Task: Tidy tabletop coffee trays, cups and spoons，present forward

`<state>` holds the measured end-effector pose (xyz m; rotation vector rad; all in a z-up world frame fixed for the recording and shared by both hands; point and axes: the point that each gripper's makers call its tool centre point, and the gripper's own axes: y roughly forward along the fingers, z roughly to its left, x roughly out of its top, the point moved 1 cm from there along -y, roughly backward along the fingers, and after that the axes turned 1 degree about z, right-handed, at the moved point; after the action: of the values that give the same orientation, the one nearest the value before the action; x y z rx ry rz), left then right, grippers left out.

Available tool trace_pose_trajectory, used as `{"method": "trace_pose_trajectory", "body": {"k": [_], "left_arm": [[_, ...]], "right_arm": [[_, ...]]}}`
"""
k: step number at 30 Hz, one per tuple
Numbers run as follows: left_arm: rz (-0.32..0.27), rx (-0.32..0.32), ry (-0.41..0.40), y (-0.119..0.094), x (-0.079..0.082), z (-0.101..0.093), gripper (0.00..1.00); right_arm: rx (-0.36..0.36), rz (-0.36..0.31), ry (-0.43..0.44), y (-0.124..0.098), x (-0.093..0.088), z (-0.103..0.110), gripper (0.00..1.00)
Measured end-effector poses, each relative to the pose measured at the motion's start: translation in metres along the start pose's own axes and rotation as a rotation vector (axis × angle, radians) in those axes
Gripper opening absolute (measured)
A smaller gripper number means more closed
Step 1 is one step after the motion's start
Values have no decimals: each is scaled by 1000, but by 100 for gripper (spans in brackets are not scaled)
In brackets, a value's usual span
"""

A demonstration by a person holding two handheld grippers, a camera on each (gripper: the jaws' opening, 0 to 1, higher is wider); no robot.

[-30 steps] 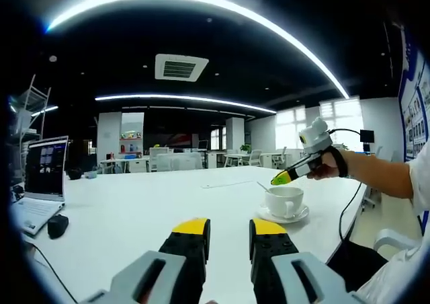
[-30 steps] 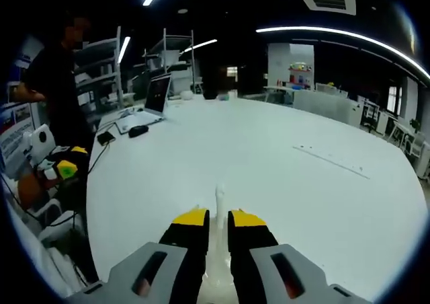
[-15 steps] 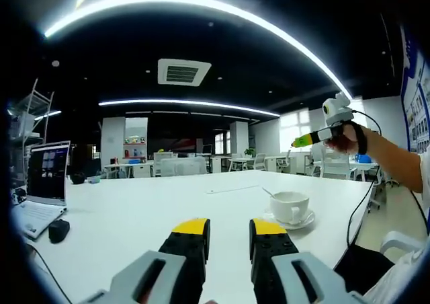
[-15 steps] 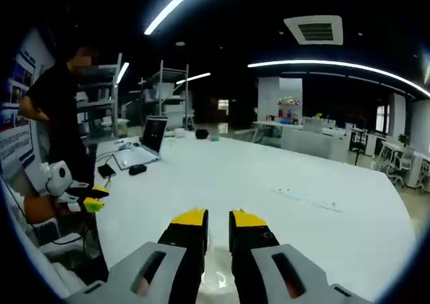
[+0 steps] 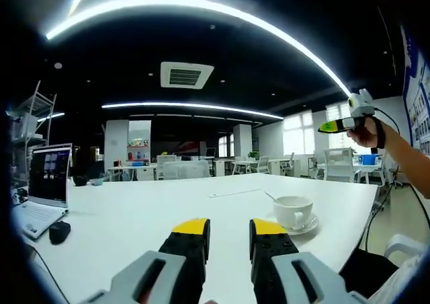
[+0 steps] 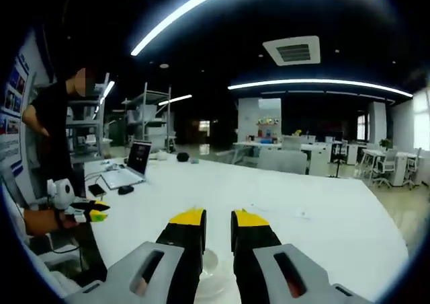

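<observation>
A white coffee cup [image 5: 293,210] stands on its white saucer [image 5: 300,226] on the right of the white table [image 5: 134,213], with a spoon [image 5: 269,196] leaning out of it to the left. My left gripper [image 5: 229,231] hovers low over the table, open, with nothing between its yellow-tipped fingers; the cup lies ahead and to its right. A hand holds my right gripper [image 5: 330,125] high above the cup. In the right gripper view my right gripper [image 6: 218,220] stands narrowly open and holds nothing, and a white piece of the saucer [image 6: 212,277] shows below its jaws.
A laptop [image 5: 47,177] and a dark mouse [image 5: 59,231] lie at the table's left end. In the right gripper view the laptop [image 6: 137,161] sits far left, a person in black [image 6: 57,132] stands beside the table, and my left gripper [image 6: 91,214] is low at the left.
My right gripper has risen well above the cup, leaving the spoon resting in it. The left gripper's view has tilted slightly; cup, saucer and spoon stay in place.
</observation>
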<state>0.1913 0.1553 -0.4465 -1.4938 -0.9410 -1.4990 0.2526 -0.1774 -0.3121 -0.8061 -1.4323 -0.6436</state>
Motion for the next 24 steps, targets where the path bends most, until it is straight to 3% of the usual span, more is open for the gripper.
{"method": "trace_pose_trajectory", "body": {"k": [14, 21, 24], "left_arm": [[-17, 66, -9, 1, -1, 11, 25], [-18, 141, -2, 1, -5, 31, 25], [-22, 176, -2, 1, -8, 41, 25]], "right_arm": [[-128, -36, 14, -38, -26, -45, 18], [-224, -85, -36, -62, -39, -70, 19], [-254, -94, -42, -72, -54, -79, 20]]}}
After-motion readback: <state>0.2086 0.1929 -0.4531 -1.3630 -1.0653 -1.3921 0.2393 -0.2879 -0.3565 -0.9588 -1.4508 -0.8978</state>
